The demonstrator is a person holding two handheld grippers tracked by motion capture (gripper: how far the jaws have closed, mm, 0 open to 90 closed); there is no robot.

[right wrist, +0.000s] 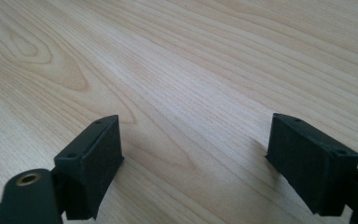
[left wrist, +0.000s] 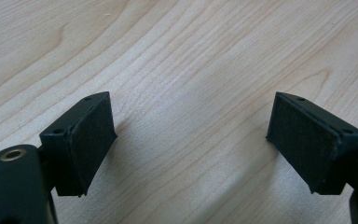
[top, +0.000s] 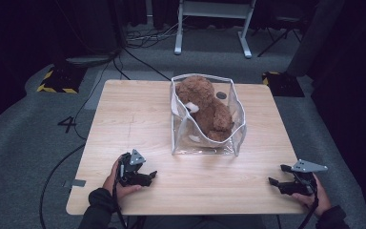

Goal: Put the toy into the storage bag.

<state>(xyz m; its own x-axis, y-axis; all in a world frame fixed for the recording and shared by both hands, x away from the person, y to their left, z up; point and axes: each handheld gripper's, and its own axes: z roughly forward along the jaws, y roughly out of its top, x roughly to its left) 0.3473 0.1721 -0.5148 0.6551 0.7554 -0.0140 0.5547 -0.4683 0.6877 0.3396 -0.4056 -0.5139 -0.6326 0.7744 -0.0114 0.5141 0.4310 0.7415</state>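
Note:
A brown teddy bear [top: 205,106] lies inside a clear plastic bag with white edging [top: 237,138], which stands open-topped on the far middle of the wooden table [top: 124,114]. My left gripper [top: 151,176] rests near the table's front left, held by a hand, its jaws open and empty. My right gripper [top: 277,174] rests at the front right corner, also open and empty. In the left gripper view the left gripper [left wrist: 191,135] has bare wood between its pads. The right gripper view shows the right gripper [right wrist: 193,154] the same way over wood grain.
Grey carpet surrounds the table, with black cables [top: 62,162] trailing at the left and a white desk frame [top: 209,24] at the back. Yellow-black marked plates [top: 57,81] lie on the floor behind the table's corners.

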